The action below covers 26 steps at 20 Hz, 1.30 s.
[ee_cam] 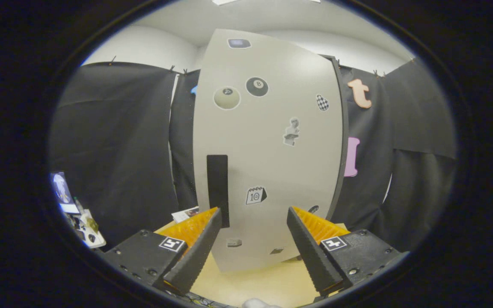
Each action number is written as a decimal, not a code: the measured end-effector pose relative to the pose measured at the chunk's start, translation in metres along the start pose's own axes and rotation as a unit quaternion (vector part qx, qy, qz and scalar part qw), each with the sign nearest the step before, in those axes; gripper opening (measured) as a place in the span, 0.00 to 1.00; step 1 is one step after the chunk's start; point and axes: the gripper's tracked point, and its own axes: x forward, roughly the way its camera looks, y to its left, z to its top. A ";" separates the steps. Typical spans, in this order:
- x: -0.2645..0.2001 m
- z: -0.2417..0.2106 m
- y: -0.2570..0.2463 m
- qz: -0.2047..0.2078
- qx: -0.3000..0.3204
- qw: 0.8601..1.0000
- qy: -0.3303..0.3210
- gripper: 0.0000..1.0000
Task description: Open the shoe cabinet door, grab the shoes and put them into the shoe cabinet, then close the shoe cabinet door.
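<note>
Both fingers of the gripper stand spread wide with nothing between them but bare pale tabletop, and they point at the shoe cabinet door, which stands upright just beyond their tips. That door is a light panel dotted with stickers, and it looks flush and closed, though its far edges are hard to judge in this bent view. A dark vertical handle strip sits on the door near its left edge, just above the tip of the left finger. A closed door fits two stages: a cabinet yet to be opened, or one shut again with the shoes inside; no shoes are in sight to settle it. Should the door need pulling, the handle strip is the place to take it, with one finger on either side of the strip, squarely, and the swing following the hinge on the door's opposite edge.
</note>
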 end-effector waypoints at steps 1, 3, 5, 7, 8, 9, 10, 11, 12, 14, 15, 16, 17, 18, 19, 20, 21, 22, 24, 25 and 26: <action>-0.004 0.000 0.001 -0.001 0.003 1.000 -0.001 1.00; -0.013 0.001 -0.003 -0.011 0.008 1.000 -0.003 1.00; -0.023 0.002 -0.009 -0.024 0.018 1.000 -0.003 1.00; -0.043 0.006 -0.006 -0.037 0.031 0.999 -0.007 1.00; -0.052 0.008 -0.010 -0.046 0.035 0.998 -0.010 1.00; -0.060 0.012 -0.013 -0.054 0.036 0.998 -0.013 1.00; -0.069 0.014 -0.016 -0.060 0.038 0.997 -0.015 1.00; -0.078 0.014 -0.018 -0.067 0.041 0.997 -0.016 1.00; -0.089 0.015 -0.021 -0.074 0.041 0.996 -0.015 1.00; -0.110 0.016 -0.031 -0.096 0.039 0.994 -0.018 1.00; -0.122 0.013 -0.038 -0.110 0.038 0.993 -0.017 1.00; -0.133 0.010 -0.044 -0.123 0.039 0.992 -0.015 1.00; -0.144 0.005 -0.048 -0.135 0.040 0.990 -0.012 1.00; -0.154 0.001 -0.051 -0.144 0.040 0.989 -0.011 1.00; -0.163 -0.003 -0.055 -0.154 0.038 0.987 -0.010 1.00; -0.173 -0.006 -0.060 -0.167 0.036 0.985 -0.009 1.00; -0.180 -0.009 -0.065 -0.176 0.035 0.984 -0.010 1.00; -0.186 -0.011 -0.067 -0.184 0.034 0.982 -0.009 1.00; -0.194 -0.019 -0.071 -0.193 0.034 0.981 -0.004 1.00; -0.197 -0.022 -0.073 -0.197 0.035 0.980 -0.002 1.00; -0.199 -0.024 -0.076 -0.200 0.035 0.979 -0.001 1.00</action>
